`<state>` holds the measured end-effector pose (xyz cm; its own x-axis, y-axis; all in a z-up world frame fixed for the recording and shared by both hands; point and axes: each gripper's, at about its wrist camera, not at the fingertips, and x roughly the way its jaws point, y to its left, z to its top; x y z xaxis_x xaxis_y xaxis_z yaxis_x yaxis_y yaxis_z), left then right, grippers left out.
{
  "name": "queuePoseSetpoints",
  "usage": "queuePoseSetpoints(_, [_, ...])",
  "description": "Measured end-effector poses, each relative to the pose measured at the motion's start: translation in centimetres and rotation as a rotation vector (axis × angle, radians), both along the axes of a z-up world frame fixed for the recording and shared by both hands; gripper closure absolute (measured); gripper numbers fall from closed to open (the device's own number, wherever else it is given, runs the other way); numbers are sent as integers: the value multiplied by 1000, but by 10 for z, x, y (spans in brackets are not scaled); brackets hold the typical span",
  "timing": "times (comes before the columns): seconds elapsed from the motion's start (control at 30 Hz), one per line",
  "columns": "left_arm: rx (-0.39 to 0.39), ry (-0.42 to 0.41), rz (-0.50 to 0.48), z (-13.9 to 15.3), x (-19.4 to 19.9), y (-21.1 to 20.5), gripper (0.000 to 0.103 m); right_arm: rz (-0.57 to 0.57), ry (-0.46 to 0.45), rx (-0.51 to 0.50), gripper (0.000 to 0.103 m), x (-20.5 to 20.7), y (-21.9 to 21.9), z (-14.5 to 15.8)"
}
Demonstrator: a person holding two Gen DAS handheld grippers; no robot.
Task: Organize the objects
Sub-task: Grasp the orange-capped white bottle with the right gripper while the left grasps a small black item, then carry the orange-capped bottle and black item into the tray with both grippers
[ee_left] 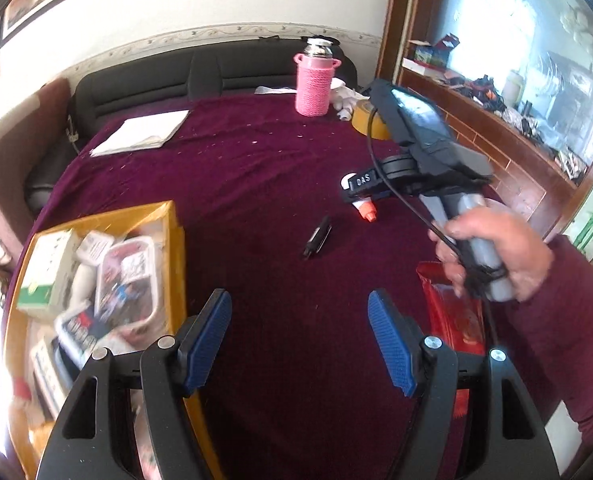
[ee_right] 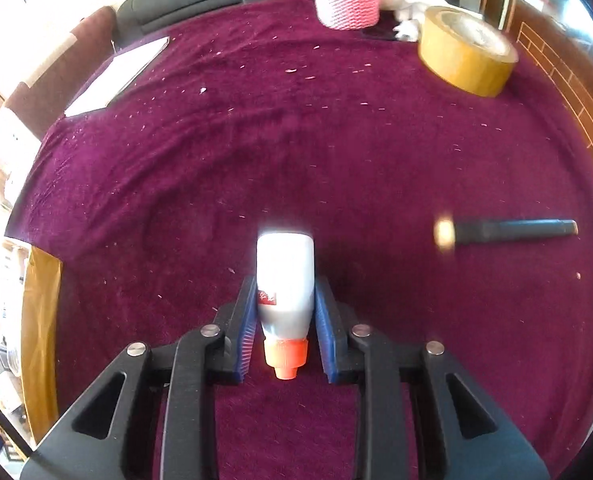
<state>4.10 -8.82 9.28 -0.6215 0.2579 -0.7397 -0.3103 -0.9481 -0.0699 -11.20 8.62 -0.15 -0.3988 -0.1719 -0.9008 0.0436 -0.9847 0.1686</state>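
My right gripper (ee_right: 284, 292) is shut on a small white bottle with an orange cap (ee_right: 283, 280), cap toward the camera, just above the maroon tablecloth (ee_right: 256, 140). In the left wrist view the bottle's orange cap (ee_left: 366, 212) shows under the right gripper's body (ee_left: 416, 140). My left gripper (ee_left: 298, 312) is open and empty above the cloth. A black pen (ee_left: 317, 236) lies ahead of it; the pen also shows in the right wrist view (ee_right: 512, 230). A yellow box (ee_left: 172, 248) holding several packets sits at the left.
A pink knitted flask (ee_left: 314, 80) stands at the back of the table. A roll of tan tape (ee_right: 468, 50) lies beside it. White papers (ee_left: 140, 132) lie at the back left. A red packet (ee_left: 452, 312) lies at the right. A dark sofa runs behind the table.
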Motion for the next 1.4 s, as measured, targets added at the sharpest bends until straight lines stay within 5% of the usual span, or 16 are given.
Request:
queuePoseSetpoints(0.23, [-94,-56,-93,-34,-71,51,38,-26,9,-108,79,58,56,10])
queuePoseSetpoints(0.37, [-113,-170,-119,-64,-107,69,41,-29,15,-208,79,84,79,12])
queuePoseSetpoints(0.5, [-116,-177,-115,-77,-117,78,70,-30,54,-248,79,95,87,16])
queuePoseSetpoints(0.53, [-107,-186,-102,-78,-117,77,93,-30,64,-260,79,95,88,17])
queuePoseSetpoints(0.57, [-101,-189,-99,-78,-117,77,93,-27,73,-274,79,97,89,18])
queuePoseSetpoints(0.77, [-46,-170,-57,-69,-106,63,93,-20,77,-305,79,100,83,14])
queuePoseSetpoints(1.03, [101,-28,-30,-16,-54,15,93,35,125,-290,79,119,55,36])
queuePoseSetpoints(1.23, [177,61,53,20,9,-58,92,211,136,-313,78,144,-6,70])
queuePoseSetpoints(1.4, [183,60,173,19,53,-127,92,402,73,-352,78,168,-78,79])
